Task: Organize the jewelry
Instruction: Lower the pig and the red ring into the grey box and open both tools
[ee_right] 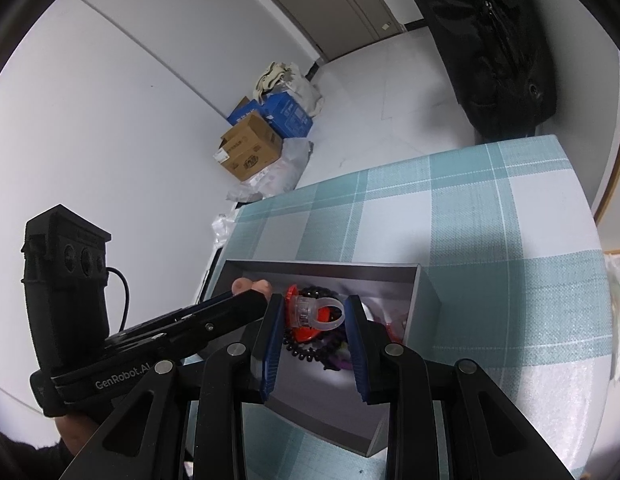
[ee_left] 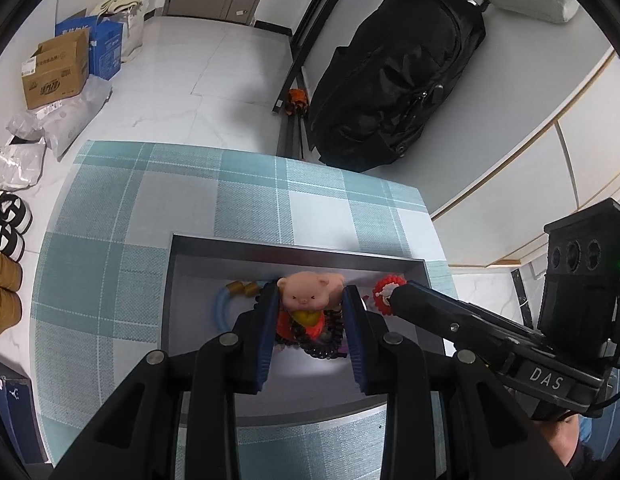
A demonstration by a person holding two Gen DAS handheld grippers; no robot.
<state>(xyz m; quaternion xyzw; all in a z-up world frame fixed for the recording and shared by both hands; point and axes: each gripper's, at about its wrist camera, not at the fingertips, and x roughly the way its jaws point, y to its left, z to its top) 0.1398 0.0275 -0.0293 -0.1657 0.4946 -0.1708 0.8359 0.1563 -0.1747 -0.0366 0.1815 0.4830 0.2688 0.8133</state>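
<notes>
Over the grey rectangular tray [ee_left: 181, 280] on the checked tabletop [ee_left: 109, 264], the left claw [ee_left: 310, 300] clamps a pink pig-shaped toy ring [ee_left: 310, 290], while at its three o'clock the right claw [ee_right: 314, 312] clamps a clear plastic ring with a red top [ee_right: 316, 312].

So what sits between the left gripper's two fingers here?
In the left wrist view, the pink pig figure sits between the left gripper's fingers, above the grey box holding dark beads.

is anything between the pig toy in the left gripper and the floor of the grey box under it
Yes. The left gripper is shut on the pig toy over the grey box, and beneath it lie a black bead bracelet and an orange piece. The right gripper holds a clear ring beside it.
</notes>
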